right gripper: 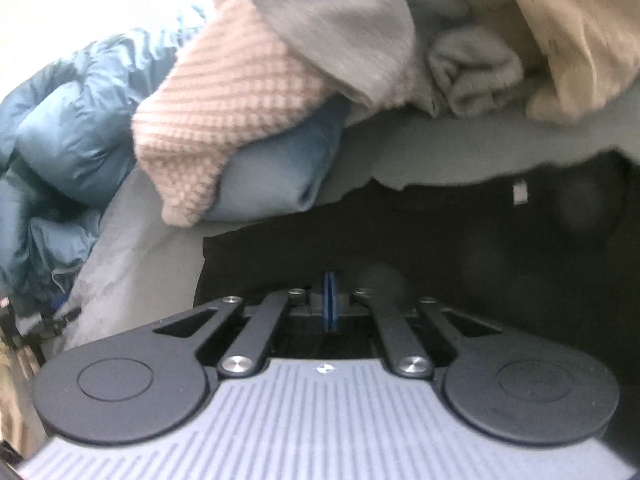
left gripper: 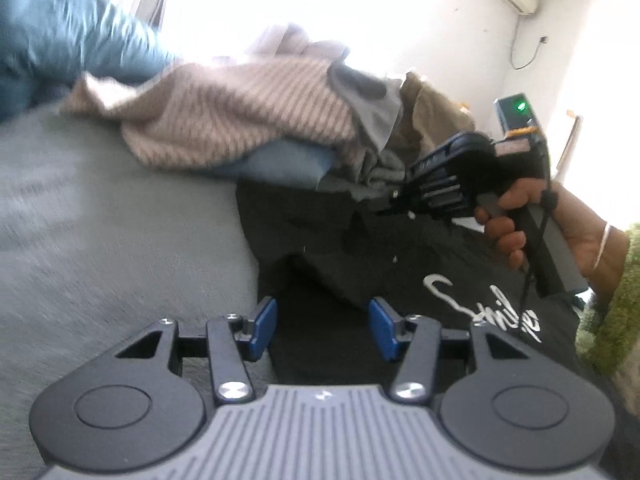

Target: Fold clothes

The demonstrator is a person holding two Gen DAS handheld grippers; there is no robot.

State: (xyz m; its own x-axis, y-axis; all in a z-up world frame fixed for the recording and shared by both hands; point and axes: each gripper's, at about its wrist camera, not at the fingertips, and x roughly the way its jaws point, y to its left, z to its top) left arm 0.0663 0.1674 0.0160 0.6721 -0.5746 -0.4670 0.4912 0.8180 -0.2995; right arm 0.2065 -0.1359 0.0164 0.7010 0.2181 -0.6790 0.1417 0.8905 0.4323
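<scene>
A black T-shirt [left gripper: 360,248] with white script lettering lies on the grey bed [left gripper: 100,220]. My left gripper [left gripper: 323,326] is open, its blue pads either side of a raised fold at the shirt's near edge. My right gripper [left gripper: 394,196] shows in the left wrist view, low over the shirt's far edge. In the right wrist view the right gripper [right gripper: 330,300] has its blue pads pressed together over the black shirt [right gripper: 460,248]. Whether cloth is pinched between them is hidden.
A pile of clothes lies behind the shirt: a pink striped knit [left gripper: 240,120], a grey garment [left gripper: 372,100], a beige one [left gripper: 432,116] and a blue one [left gripper: 280,160]. A teal puffer jacket [left gripper: 60,40] lies at the far left. White wall is behind.
</scene>
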